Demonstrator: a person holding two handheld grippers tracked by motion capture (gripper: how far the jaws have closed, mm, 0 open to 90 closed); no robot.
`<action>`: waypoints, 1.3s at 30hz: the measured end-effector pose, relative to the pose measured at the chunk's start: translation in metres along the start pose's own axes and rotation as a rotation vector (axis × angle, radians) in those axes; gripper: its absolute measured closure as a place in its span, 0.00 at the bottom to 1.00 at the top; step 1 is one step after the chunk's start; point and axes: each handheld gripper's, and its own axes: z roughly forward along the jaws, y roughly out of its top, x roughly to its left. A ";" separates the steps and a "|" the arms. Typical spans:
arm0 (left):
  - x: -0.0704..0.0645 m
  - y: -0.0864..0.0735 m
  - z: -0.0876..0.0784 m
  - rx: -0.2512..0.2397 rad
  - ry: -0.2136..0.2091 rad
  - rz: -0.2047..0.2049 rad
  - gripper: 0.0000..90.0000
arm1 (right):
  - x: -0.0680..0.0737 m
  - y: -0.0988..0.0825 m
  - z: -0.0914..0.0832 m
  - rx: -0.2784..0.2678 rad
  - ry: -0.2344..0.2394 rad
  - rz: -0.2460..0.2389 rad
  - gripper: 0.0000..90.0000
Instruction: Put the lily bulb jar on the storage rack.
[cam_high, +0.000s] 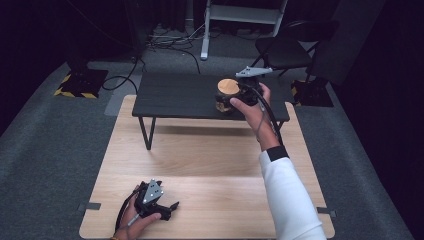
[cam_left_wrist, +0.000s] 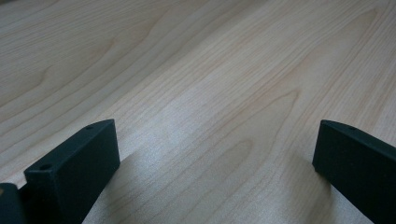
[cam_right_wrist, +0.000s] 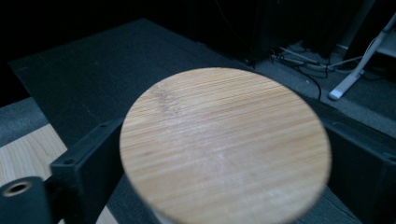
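**Jar with bamboo lid held at the far bench**

Jaws of your right gripper stand either side of a jar capped by a round bamboo lid, on the right part of the black bench; whether they press it, you cannot tell. If you grip the lid alone, it may, by judgement, pull free and drop the jar. Your left gripper rests spread wide and empty on the light wooden table.

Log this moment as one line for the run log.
right gripper: jaws around round bamboo-lidded jar on low black table | left gripper: open, resting on light wooden table, holding nothing
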 end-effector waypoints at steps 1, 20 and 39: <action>0.000 0.000 0.000 0.000 0.000 0.000 0.01 | 0.000 -0.003 -0.004 -0.014 0.003 0.001 0.07; 0.000 0.000 0.000 0.000 0.000 0.000 0.01 | -0.001 -0.080 -0.075 -0.128 -0.056 -0.003 0.05; 0.000 0.000 0.000 0.000 0.001 -0.001 0.01 | 0.030 -0.177 -0.105 -0.092 -0.092 -0.021 0.05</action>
